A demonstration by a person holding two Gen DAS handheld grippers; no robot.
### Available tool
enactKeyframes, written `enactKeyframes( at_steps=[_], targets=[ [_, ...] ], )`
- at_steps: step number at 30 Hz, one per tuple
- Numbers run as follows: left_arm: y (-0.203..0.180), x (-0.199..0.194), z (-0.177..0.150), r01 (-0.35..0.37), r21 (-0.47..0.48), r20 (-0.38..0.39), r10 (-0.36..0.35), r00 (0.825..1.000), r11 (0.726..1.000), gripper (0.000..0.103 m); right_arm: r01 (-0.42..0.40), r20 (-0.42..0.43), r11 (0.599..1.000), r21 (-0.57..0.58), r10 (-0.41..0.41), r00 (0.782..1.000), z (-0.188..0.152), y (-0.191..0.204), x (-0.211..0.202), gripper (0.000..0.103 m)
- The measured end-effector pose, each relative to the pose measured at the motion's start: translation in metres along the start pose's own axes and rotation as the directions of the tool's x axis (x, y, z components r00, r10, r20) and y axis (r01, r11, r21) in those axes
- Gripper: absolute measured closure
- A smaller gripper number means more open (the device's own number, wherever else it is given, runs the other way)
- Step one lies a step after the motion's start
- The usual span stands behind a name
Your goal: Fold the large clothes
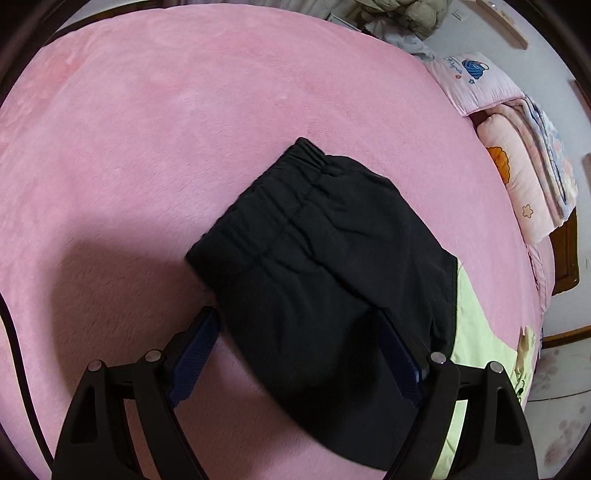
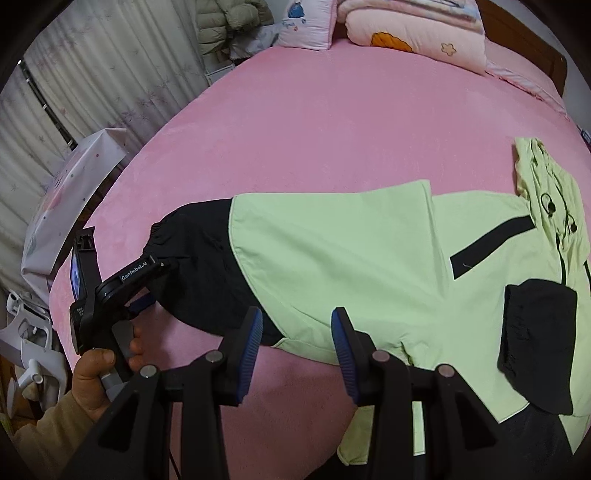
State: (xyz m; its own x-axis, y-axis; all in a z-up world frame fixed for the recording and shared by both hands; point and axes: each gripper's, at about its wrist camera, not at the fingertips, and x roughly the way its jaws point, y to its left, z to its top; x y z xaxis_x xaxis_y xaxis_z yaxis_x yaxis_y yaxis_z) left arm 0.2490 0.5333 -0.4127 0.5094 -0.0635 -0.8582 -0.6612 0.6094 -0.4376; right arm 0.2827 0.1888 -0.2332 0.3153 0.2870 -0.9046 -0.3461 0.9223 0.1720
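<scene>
A light-green jacket point(image 2: 351, 266) with black panels lies spread across a pink bed point(image 2: 314, 122), filling the middle and right of the right wrist view. Its hood point(image 2: 546, 192) sits at the right edge of the frame, and a black cuff point(image 2: 535, 339) of one sleeve lies folded over the green body at the lower right. The black hem end point(image 1: 314, 258) with its gathered elastic band points toward the left of that view; in the left wrist view it fills the centre, with a strip of green showing at its right.

The left gripper point(image 1: 295, 343) hangs over this black hem with its jaws spread wide. One finger stands on the bare pink cover just left of the fabric, the other over the black cloth; nothing is pinched. In the right wrist view a hand point(image 2: 99, 373) in a tan sleeve holds this gripper at the lower left.

The right gripper point(image 2: 297, 332) hovers at the lower centre above the jacket's near edge, its jaws partly spread with only bed and fabric edge seen between them, gripping nothing.

Folded pink quilts point(image 2: 417, 33) and a pillow point(image 2: 306, 26) lie at the top of the bed.
</scene>
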Motion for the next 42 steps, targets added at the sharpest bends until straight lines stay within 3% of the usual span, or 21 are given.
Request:
enactKeyframes(
  at_steps=[2, 4, 6, 11, 16, 18, 20, 22, 25, 27, 30, 36, 39, 42],
  targets=[
    [-0.006, 0.002, -0.001, -0.015, 0.015, 0.011, 0.015, 1.000, 1.000, 0.031, 0.001, -0.005, 1.000, 0.019, -0.001, 1.000, 0.000, -0.005, 0.002, 0.064],
    [-0.013, 0.003, -0.002, -0.017, 0.030, 0.012, 0.016, 1.000, 0.999, 0.073, 0.005, -0.006, 0.999, 0.038, -0.005, 1.000, -0.002, -0.012, 0.001, 0.064],
    [-0.016, 0.002, -0.001, 0.040, 0.008, -0.006, -0.040, 0.999, 0.999, 0.096, 0.011, -0.003, 0.998, 0.055, -0.011, 1.000, -0.004, -0.019, -0.003, 0.064],
    [-0.048, -0.023, -0.003, 0.017, 0.063, 0.064, -0.021, 0.998, 0.998, 0.098, 0.028, 0.004, 0.996, 0.090, -0.028, 1.000, -0.009, -0.041, -0.014, 0.064],
    [-0.122, -0.079, -0.019, 0.119, 0.220, 0.145, -0.153, 0.978, 0.968, 0.099, 0.038, 0.014, 0.990, 0.138, -0.041, 0.999, -0.019, -0.068, -0.024, 0.064],
    [-0.163, -0.102, -0.031, 0.200, 0.304, 0.140, -0.251, 0.958, 0.931, 0.099, 0.043, 0.022, 0.984, 0.171, -0.048, 0.999, -0.024, -0.084, -0.031, 0.064],
    [-0.204, -0.121, -0.051, 0.282, 0.395, 0.106, -0.348, 0.932, 0.874, 0.099, 0.055, 0.037, 0.978, 0.200, -0.063, 0.997, -0.029, -0.100, -0.040, 0.064],
    [-0.250, -0.132, -0.083, 0.364, 0.478, 0.034, -0.431, 0.902, 0.799, 0.098, 0.079, 0.049, 0.970, 0.228, -0.092, 0.995, -0.034, -0.117, -0.050, 0.064],
    [-0.305, -0.129, -0.136, 0.449, 0.552, -0.085, -0.489, 0.868, 0.702, 0.098, 0.123, 0.055, 0.952, 0.280, -0.144, 0.988, -0.048, -0.150, -0.064, 0.064],
    [-0.336, -0.114, -0.175, 0.469, 0.595, -0.158, -0.477, 0.864, 0.653, 0.098, 0.159, 0.052, 0.937, 0.311, -0.184, 0.982, -0.057, -0.176, -0.073, 0.064],
    [-0.376, -0.069, -0.237, 0.474, 0.647, -0.270, -0.402, 0.875, 0.597, 0.098, 0.203, 0.041, 0.912, 0.357, -0.233, 0.972, -0.075, -0.214, -0.084, 0.064],
    [-0.391, 0.012, -0.329, 0.397, 0.739, -0.366, -0.170, 0.915, 0.544, 0.095, 0.259, -0.021, 0.878, 0.402, -0.274, 0.962, -0.112, -0.280, -0.081, 0.064],
    [-0.385, 0.031, -0.353, 0.353, 0.780, -0.365, -0.083, 0.927, 0.517, 0.077, 0.230, -0.045, 0.876, 0.425, -0.234, 0.971, -0.123, -0.303, -0.075, 0.064],
    [-0.370, 0.028, -0.353, 0.360, 0.772, -0.375, -0.082, 0.923, 0.523, 0.057, 0.147, -0.032, 0.873, 0.465, -0.149, 0.988, -0.125, -0.317, -0.074, 0.064]
  ],
)
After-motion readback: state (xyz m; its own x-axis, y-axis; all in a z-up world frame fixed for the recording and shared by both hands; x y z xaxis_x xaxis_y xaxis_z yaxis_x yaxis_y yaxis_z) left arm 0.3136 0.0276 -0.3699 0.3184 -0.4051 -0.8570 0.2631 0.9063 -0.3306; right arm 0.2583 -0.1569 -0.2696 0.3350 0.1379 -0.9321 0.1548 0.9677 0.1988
